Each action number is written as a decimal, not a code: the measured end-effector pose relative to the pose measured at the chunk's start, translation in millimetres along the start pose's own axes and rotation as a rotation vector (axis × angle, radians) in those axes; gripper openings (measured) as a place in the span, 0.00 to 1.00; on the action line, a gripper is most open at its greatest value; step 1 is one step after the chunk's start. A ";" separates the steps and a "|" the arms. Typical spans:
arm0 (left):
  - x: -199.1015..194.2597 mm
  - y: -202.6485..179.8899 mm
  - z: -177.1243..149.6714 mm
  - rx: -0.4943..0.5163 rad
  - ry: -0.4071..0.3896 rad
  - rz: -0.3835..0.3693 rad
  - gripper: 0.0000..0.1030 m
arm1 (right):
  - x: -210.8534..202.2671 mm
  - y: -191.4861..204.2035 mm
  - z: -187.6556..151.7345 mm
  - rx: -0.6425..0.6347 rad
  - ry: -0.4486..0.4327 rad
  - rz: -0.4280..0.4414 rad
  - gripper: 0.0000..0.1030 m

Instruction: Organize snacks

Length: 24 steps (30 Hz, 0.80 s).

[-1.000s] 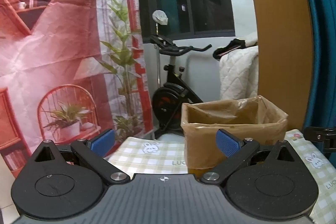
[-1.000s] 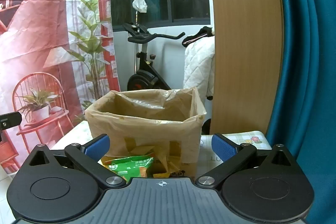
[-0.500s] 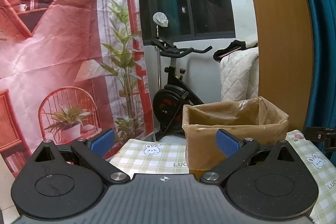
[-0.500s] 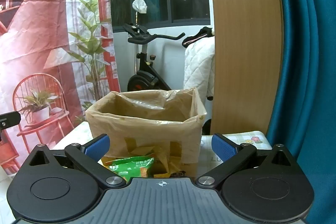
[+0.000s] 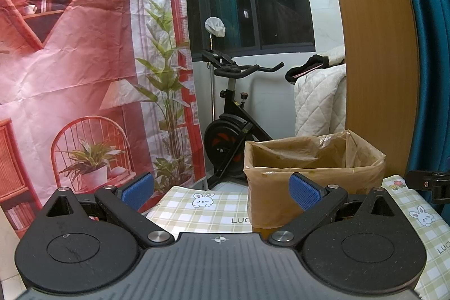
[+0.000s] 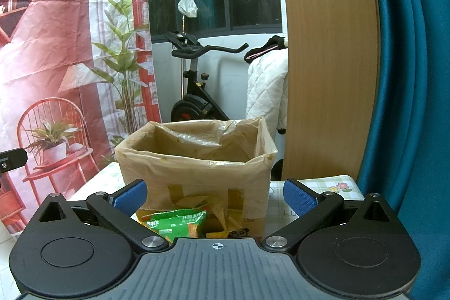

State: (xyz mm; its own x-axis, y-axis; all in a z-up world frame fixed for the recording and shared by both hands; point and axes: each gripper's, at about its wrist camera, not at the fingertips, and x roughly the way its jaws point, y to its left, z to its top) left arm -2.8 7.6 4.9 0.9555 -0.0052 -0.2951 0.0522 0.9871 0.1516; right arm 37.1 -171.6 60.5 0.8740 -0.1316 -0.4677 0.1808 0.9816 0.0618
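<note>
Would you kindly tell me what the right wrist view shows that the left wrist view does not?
Only the right wrist view shows the snacks: a green snack packet and yellowish wrappers lying in front of the lined box. Only the left wrist view shows the rabbit print on the checked tablecloth. Both show the lined box, the exercise bike, the red backdrop, and an open, empty gripper: right gripper, left gripper.

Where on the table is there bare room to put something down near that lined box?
Bare checked tablecloth lies left of the lined box, around the rabbit print. A narrower strip shows right of the box, by the blue curtain. In front of the box it is crowded: a green snack bag and other packets lie there.
</note>
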 end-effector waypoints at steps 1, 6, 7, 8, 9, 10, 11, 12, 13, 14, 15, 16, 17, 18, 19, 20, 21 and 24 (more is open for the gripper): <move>0.1 -0.4 -0.1 0.001 0.000 0.000 1.00 | -0.1 0.0 0.0 0.000 0.000 0.000 0.99; 0.5 -1.4 -1.3 -0.002 -0.001 0.004 1.00 | -0.6 0.2 0.2 -0.001 0.000 0.000 0.99; 0.5 -1.2 -1.1 -0.002 -0.001 0.004 1.00 | -0.8 0.2 0.2 -0.001 0.000 0.000 0.99; 0.5 -1.6 -1.4 -0.001 -0.002 0.005 1.00 | -0.9 0.3 0.2 -0.001 0.000 0.000 1.00; 0.4 -1.9 -1.6 -0.001 -0.002 0.006 1.00 | -1.0 0.3 0.3 -0.001 0.000 0.000 0.99; 0.5 -2.0 -1.6 -0.001 -0.003 0.005 1.00 | -1.1 0.4 0.3 -0.001 0.000 0.000 0.99; 0.6 -2.1 -1.5 -0.001 -0.002 0.006 1.00 | -1.2 0.4 0.3 -0.001 0.000 0.000 0.99; 0.7 -2.2 -1.4 -0.002 -0.002 0.006 1.00 | -1.2 0.4 0.2 -0.001 0.000 -0.001 0.99; 0.6 -2.2 -1.7 -0.001 -0.002 0.005 1.00 | -1.1 0.3 0.2 -0.001 0.000 0.000 0.99; 1.0 -2.3 -1.4 -0.002 -0.002 0.005 1.00 | -0.9 0.3 0.1 -0.001 0.000 0.000 0.99; 1.1 -3.0 -1.4 -0.002 -0.002 0.006 1.00 | -0.7 0.2 0.0 -0.001 0.000 -0.001 0.99; 1.0 -2.9 -1.5 -0.002 -0.002 0.006 1.00 | -0.8 0.2 0.0 -0.001 0.000 -0.001 0.99; 1.1 -3.0 -1.4 -0.002 -0.002 0.006 1.00 | -0.6 0.1 -0.1 -0.001 0.000 -0.001 0.99; 1.1 -3.0 -1.4 -0.003 -0.002 0.006 1.00 | -0.6 0.1 -0.1 -0.001 0.000 -0.001 0.99; 1.0 -3.1 -1.5 -0.002 -0.002 0.006 1.00 | -0.6 0.0 -0.2 -0.001 0.000 -0.001 0.99; 1.4 -3.5 -1.3 -0.002 -0.003 0.006 1.00 | -0.5 0.0 -0.3 -0.002 0.000 0.000 0.99; 1.1 -3.0 -1.4 -0.002 -0.003 0.006 1.00 | -0.2 -0.2 -0.3 -0.002 0.000 0.000 0.99; 1.3 -3.5 -1.4 -0.004 -0.002 0.005 1.00 | -0.3 -0.2 -0.2 -0.002 0.000 -0.001 0.99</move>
State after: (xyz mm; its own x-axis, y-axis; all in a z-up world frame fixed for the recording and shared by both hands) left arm -2.2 4.4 2.7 0.9564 -0.0009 -0.2922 0.0465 0.9877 0.1494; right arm 36.7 -171.7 60.4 0.8739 -0.1322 -0.4678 0.1806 0.9817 0.0599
